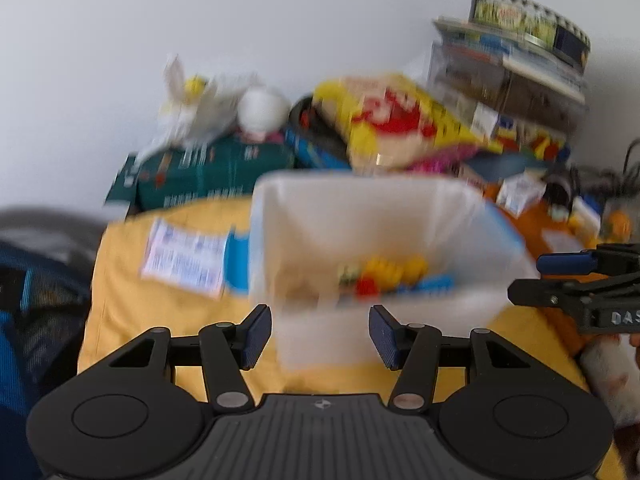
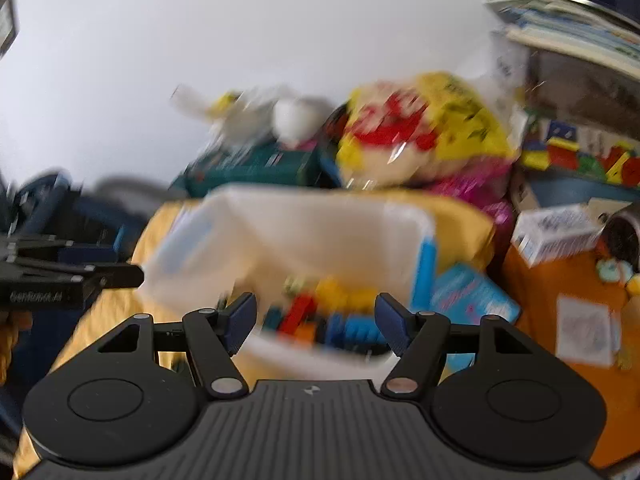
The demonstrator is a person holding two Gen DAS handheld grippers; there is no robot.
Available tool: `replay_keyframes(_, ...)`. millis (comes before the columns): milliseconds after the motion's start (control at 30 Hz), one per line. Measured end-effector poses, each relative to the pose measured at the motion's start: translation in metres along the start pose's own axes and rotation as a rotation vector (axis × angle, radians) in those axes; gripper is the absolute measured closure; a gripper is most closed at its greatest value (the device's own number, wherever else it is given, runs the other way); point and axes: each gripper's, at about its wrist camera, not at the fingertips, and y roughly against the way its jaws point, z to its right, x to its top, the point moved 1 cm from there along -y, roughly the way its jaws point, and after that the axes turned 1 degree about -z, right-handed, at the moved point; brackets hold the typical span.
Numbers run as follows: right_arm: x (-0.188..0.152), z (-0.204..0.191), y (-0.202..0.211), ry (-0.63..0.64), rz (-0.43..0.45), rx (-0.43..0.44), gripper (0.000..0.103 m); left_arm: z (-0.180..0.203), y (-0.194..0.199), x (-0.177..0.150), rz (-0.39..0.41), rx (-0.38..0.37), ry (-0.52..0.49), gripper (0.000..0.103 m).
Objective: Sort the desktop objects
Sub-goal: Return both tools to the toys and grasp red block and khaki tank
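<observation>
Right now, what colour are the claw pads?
Dark blue, ribbed pads on black arms; clearest in the right wrist view.

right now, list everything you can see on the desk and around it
translucent bin: one, whitish, centre, on the yellow cloth
toy bricks: several, red, yellow, blue, inside the bin
yellow cloth: one, under the bin
printed leaflet: one, white, left of the bin
green box: one, dark green, behind the bin on the left
yellow bag: one, yellow and red, behind the bin
round tin: one, top right, on stacked boxes
left gripper: open, empty
right gripper: open, empty
</observation>
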Motion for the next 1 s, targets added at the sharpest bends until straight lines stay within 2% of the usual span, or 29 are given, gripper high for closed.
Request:
replay_keyframes(200,-0.072,-0.047,-0.015,0.122,-0.104,0.071,0.034,-0.007,-0.021,-0.071,-0.099,0.029,-0.043,0.045)
replay_keyframes(367,-0.109,-0.080,-0.042,0.275,-0.165,0.108,0.034,-0.009,-0.048,-0.102,-0.161,0.025,-0.111,0.046)
replay_keyframes(467,-0.117,-0.085,-0.060,0.299,-0.182,0.150,0.034,-0.007,-0.063,-0.110,-0.179,0.006,-0.124,0.046)
replay_keyframes(567,-0.116,-0.087,-0.077,0.312,-0.193,0.147,0.035,-0.001,-0.073,-0.112,-0.177,-0.001,-0.180,0.048)
replay_keyframes(700,-0.116,-0.096,-0.098,0.374,-0.210,0.162,0.038,0.002,-0.081,-0.115,-0.150,-0.028,-0.181,0.052)
replay_keyframes(733,-0.118,-0.097,-0.102,0.388,-0.225,0.166,0.043,0.002,-0.082,-0.115,-0.140,-0.032,-0.182,0.059)
replay_keyframes(767,-0.122,-0.097,-0.103,0.402,-0.239,0.174,0.046,0.002,-0.081,-0.116,-0.128,-0.035,-0.183,0.072)
replay_keyframes(800,-0.123,-0.098,-0.102,0.405,-0.230,0.188,0.049,0.003,-0.080,-0.117,-0.121,-0.042,-0.182,0.079)
replay_keyframes(1000,-0.127,-0.089,-0.080,0.339,-0.206,0.216,0.049,0.007,-0.058,-0.125,-0.072,-0.035,-0.172,0.081)
